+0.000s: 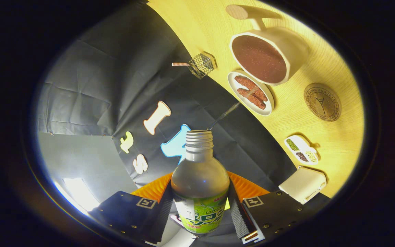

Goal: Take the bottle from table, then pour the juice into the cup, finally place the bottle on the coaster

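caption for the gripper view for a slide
Tool grips the tilted open bottle, a thin stream arcing toward the cup.

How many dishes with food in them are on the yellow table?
2. An oval plate with two brown pieces lies beside the big cup. A small divided dish lies nearer the gripper, which holds the bottle, beside a white box.

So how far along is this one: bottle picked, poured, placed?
Picked: gripper is shut on the uncapped bottle, held tilted. Pouring in hand: a thin stream leaves its mouth toward the cup, which holds liquid. Left: setting it on the bare coaster.
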Demonstrator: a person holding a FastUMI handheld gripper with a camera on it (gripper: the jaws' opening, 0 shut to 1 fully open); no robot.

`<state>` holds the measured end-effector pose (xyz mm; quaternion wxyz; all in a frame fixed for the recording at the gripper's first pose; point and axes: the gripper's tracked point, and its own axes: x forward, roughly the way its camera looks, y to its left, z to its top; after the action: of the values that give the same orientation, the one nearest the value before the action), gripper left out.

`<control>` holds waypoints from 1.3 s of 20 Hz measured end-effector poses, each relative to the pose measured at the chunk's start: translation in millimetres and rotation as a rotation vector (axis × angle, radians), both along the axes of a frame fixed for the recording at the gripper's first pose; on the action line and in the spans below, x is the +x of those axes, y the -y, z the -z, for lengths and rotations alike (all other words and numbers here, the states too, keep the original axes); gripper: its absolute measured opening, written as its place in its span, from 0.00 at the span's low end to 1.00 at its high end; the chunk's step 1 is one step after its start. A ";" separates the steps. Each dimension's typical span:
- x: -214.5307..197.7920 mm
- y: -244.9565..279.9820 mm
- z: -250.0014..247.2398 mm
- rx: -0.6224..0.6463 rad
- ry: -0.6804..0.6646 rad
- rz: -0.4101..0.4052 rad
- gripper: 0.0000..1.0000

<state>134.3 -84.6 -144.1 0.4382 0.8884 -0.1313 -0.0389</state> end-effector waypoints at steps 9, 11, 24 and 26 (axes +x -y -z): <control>-3.6 8.8 1.8 0.011 -0.011 0.018 0.77; -4.8 9.2 5.2 0.014 -0.017 0.020 0.77; -4.8 14.6 27.7 0.004 -0.055 0.029 0.77; -4.5 14.0 29.6 0.001 -0.058 0.028 0.77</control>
<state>129.8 -98.5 -173.6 0.4408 0.8851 -0.1311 -0.0710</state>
